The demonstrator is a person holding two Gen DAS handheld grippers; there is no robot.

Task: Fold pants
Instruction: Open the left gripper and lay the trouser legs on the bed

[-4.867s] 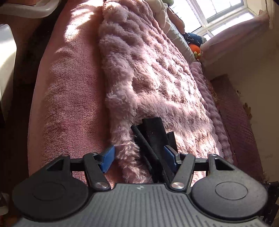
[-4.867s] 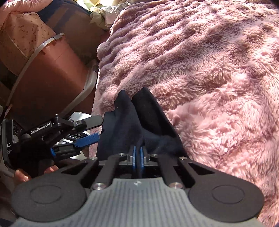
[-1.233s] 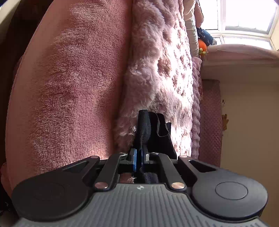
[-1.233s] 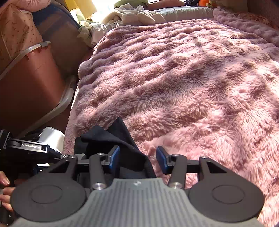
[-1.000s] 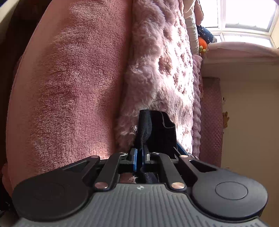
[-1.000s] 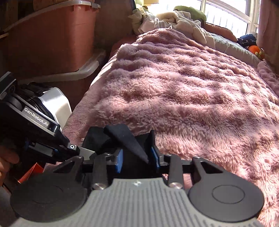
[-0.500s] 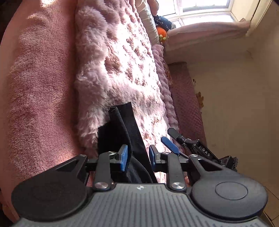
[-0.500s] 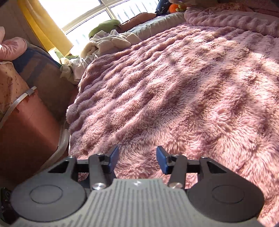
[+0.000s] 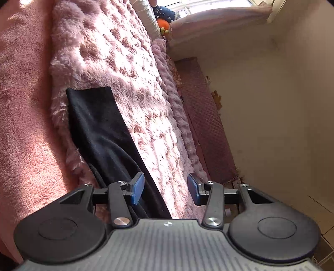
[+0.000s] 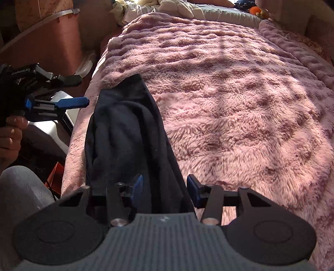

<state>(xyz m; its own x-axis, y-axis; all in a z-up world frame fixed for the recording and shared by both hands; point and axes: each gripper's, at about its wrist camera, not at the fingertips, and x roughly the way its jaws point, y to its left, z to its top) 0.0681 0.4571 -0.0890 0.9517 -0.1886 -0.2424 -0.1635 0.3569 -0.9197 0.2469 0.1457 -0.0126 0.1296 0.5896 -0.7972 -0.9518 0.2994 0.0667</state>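
The black pants [image 9: 100, 129] lie as a long folded strip along the near edge of the fluffy pink blanket [image 9: 125, 73]. They also show in the right wrist view [image 10: 125, 133], rumpled, running away from the camera. My left gripper [image 9: 165, 189] is open and empty, with its left finger over the pants' near end. My right gripper [image 10: 165, 187] is open, and the pants' near end lies between and under its fingers. The left gripper also shows in the right wrist view [image 10: 68, 91], held at the far left off the bed.
A pink fleece sheet [image 9: 23, 104] covers the bed side. A brown bin [image 10: 52, 35] and a white box [image 10: 54, 116] stand beside the bed. Piled clothes [image 10: 167, 8] and an orange toy [image 10: 255, 9] lie at the far end. A cream wall [image 9: 281, 104] stands to the right.
Both grippers have let go of the pants and opened. The pants now lie flat along the blanket's edge, and both grippers have drawn back.
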